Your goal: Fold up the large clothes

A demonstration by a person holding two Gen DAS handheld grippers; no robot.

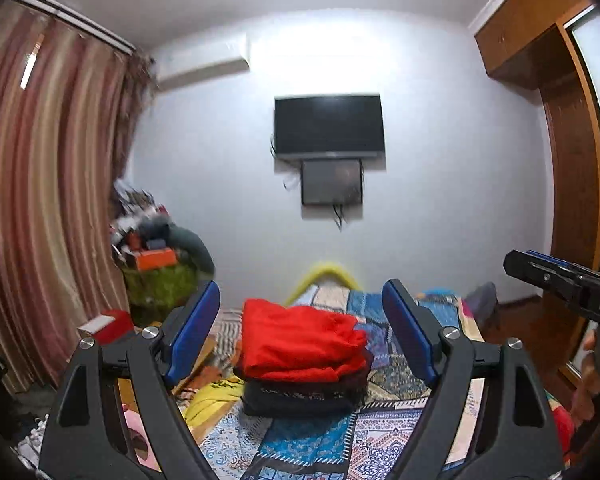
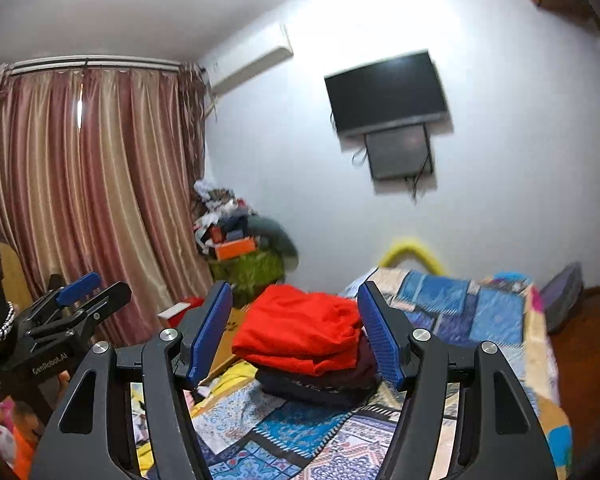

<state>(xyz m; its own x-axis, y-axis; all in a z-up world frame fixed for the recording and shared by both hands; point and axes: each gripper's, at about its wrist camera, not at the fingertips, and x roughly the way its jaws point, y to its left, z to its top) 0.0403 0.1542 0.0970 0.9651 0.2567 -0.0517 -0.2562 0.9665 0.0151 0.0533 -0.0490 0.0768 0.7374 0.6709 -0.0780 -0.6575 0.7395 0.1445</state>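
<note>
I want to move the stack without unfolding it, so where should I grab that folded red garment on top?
Take the folded red garment by its thick layered edge facing the cameras, coming in level from the near side. Both the left gripper and right gripper are open and empty.

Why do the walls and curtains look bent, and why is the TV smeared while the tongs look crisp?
Left wrist view: the fisheye lens bows the curtain and wardrobe; glare whitens the wall above the TV, whose edges are blurred. Right wrist view: the TV is tilted and smeared and the corners are dark, while the tongs stay sharp.
</note>
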